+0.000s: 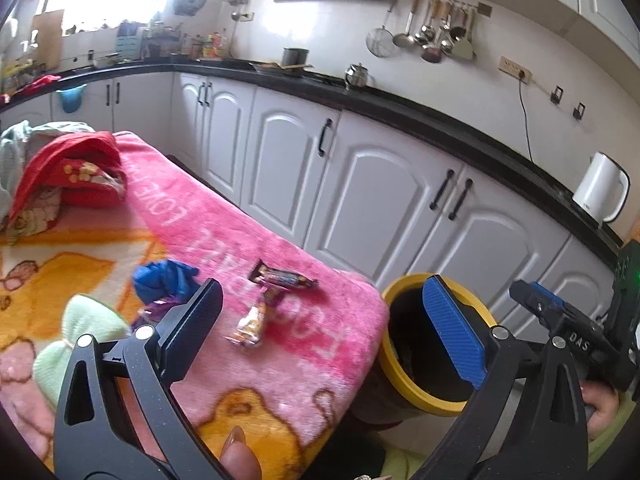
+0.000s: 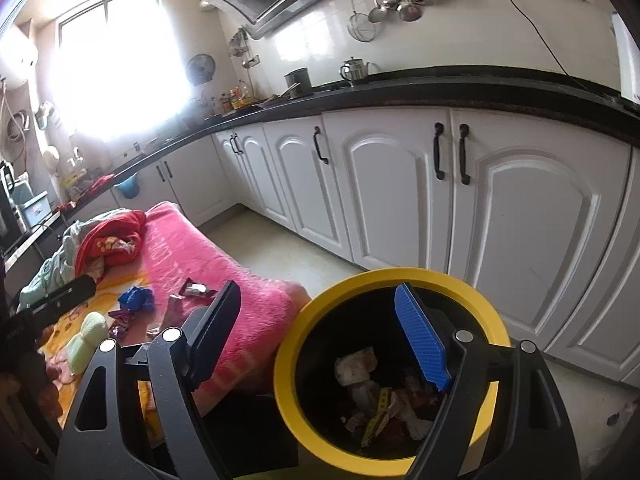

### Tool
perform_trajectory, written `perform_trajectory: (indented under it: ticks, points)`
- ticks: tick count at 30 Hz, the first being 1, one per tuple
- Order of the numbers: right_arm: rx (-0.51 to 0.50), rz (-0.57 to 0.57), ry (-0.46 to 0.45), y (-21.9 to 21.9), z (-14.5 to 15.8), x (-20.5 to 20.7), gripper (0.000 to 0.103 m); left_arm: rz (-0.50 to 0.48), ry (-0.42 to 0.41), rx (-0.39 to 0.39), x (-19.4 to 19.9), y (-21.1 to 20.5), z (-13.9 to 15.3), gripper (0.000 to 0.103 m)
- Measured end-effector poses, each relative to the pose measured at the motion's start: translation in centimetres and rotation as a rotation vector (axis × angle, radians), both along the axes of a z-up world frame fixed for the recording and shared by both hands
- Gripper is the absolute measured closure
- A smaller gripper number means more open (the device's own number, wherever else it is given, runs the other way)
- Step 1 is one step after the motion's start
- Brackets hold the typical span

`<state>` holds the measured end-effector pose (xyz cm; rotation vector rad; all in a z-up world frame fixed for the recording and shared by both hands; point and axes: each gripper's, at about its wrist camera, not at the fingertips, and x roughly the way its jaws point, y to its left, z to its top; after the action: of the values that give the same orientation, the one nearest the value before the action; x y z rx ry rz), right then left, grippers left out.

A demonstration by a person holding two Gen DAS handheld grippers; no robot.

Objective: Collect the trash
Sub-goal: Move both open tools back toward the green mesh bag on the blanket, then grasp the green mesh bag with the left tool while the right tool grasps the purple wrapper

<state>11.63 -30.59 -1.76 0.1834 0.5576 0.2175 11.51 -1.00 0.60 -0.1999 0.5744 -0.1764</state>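
Fluffy pink blanket [image 1: 280, 340] under glossy crinkled wrappers [image 1: 280, 278] – the bin [image 2: 296, 380] has a smooth yellow plastic rim, one gripper pad [image 2: 420, 344] ribbed blue, cabinet doors [image 2: 400, 184] glossy white.

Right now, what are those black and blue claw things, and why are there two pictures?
They are grabbers that a person holds, one in each hand. Each carries a camera looking along its two fingers, so each makes one picture. The left gripper looks over a pink blanket with wrappers on it: a dark wrapper, a clear wrapper and a blue scrap. The right gripper hangs over a yellow bin with trash inside. Both are open and hold nothing.
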Motion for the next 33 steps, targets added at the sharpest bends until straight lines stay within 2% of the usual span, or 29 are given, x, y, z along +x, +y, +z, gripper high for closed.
perform_trajectory:
  ticks: [9, 12, 20, 33]
  points:
    - [-0.023, 0.077, -0.009, 3.2, 0.8, -0.1, 0.026, 0.103, -0.029, -0.016, -0.5, 4.9, 1.2, 0.011]
    - [-0.022, 0.094, -0.017, 4.3, 1.2, -0.1, 0.016, 0.132, -0.039, -0.013, -0.9, 6.4, 1.6, 0.011]
    - [-0.025, 0.185, -0.013, 8.7, 2.2, 0.2, 0.016, 0.219, -0.035, -0.018, -1.7, 11.6, 1.4, 0.011]
    - [-0.035, 0.294, 0.028, 15.8, 2.4, 1.0, 0.016, 0.296, -0.021, -0.019, -3.0, 16.9, 1.0, 0.011]
